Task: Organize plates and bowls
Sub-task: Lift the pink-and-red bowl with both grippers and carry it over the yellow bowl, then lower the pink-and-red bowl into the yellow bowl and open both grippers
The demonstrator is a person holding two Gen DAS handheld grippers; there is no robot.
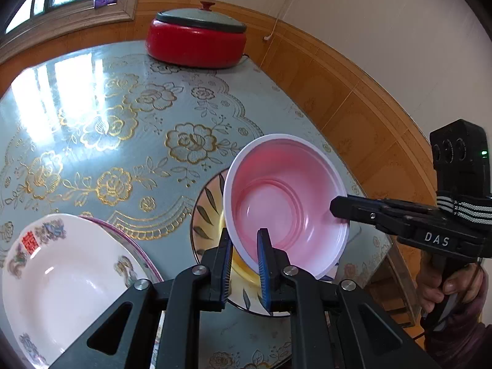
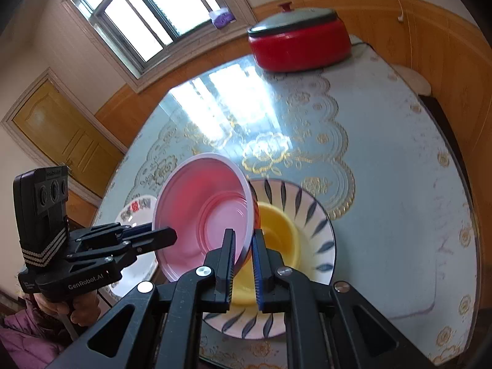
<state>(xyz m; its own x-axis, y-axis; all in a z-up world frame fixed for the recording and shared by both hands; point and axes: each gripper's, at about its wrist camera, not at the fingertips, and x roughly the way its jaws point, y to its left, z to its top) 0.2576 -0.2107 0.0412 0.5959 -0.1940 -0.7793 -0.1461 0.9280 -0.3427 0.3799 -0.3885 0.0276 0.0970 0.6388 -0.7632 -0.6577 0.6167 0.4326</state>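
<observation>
At the far left of the left wrist view lies a glossy white plate (image 1: 61, 279), shallow and round, with a red character and flower prints on its rim; it rests on another plate whose purple edge (image 1: 123, 233) peeks out behind it. Both sit on a table (image 1: 129, 117) covered with a smooth, shiny blue-grey cloth with gold flowers.

Next comes the pink bowl (image 1: 286, 203), thin, smooth plastic with stepped rings inside and a pale rim. It is held tilted just above a wide bowl with dark leaf strokes (image 1: 204, 212). The left gripper (image 1: 246, 258) pinches its near rim between ribbed blue pads, one inside and one outside. The right gripper (image 1: 338, 210) comes in from the right and clamps the opposite rim.

The right wrist view shows what the first hides: a smooth yellow bowl (image 2: 279, 233) nested inside the leaf-patterned bowl (image 2: 316, 224), just beside the pink bowl (image 2: 203, 215). Here the right gripper (image 2: 244, 252) pinches the rim, and the left gripper (image 2: 170, 235) grips the far side, held by a hand (image 2: 77, 307). A door and a window show only here.

A round red cooker with a grey lid (image 1: 196, 40) stands at the table's far edge.
</observation>
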